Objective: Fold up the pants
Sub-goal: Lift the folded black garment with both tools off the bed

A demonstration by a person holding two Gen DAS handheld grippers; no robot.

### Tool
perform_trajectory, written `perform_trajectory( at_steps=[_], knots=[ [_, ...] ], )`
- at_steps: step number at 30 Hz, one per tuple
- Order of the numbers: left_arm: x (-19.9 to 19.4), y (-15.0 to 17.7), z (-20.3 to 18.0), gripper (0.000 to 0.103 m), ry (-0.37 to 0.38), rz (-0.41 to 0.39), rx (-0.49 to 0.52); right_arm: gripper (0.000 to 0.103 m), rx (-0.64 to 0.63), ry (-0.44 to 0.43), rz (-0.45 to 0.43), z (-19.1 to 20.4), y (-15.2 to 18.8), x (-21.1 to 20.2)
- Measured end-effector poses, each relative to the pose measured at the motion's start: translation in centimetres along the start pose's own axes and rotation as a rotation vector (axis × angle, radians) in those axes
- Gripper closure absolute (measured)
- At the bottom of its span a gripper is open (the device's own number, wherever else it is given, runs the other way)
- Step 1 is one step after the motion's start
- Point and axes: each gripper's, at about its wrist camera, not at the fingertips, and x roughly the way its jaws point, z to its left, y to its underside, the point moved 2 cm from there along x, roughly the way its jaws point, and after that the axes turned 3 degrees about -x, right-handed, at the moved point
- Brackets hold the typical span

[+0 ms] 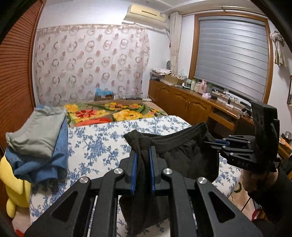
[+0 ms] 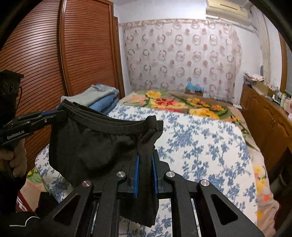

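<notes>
Black pants [image 1: 184,145] hang over the bed [image 1: 109,138], waistband stretched btwn both claws: left claw [image 1: 143,155] and right claw [image 2: 146,160] each clamped shut on a bunched waistband end. Fabric looks soft, light, floppy, so it'll sag and swing. Waistband corners seem the best hold; elastic is thicker, less likely to slip.

A bed [image 1: 113,138] under a blue-and-white flowered sheet carries a bright floral blanket [image 1: 113,113] at its far end and a stack of folded clothes [image 1: 38,138], grey on blue denim, beside a slatted wooden wardrobe [image 2: 54,54]. A yellow plush toy [image 1: 16,184] sits near the stack. A patterned curtain [image 1: 91,62] hangs behind, an air conditioner [image 1: 144,14] above, and a cluttered wooden cabinet [image 1: 191,102] stands under the shuttered window [image 1: 231,54].
</notes>
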Motion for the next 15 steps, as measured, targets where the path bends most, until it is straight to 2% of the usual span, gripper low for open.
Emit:
perform_trajectory(
  at_steps=[15],
  knots=[
    [-1.9, -1.7, -0.3, 0.09, -0.015, -0.059, 0.032, 0.091, -0.059, 0.003, -0.072, 0.4, -1.9, -2.0]
  ],
)
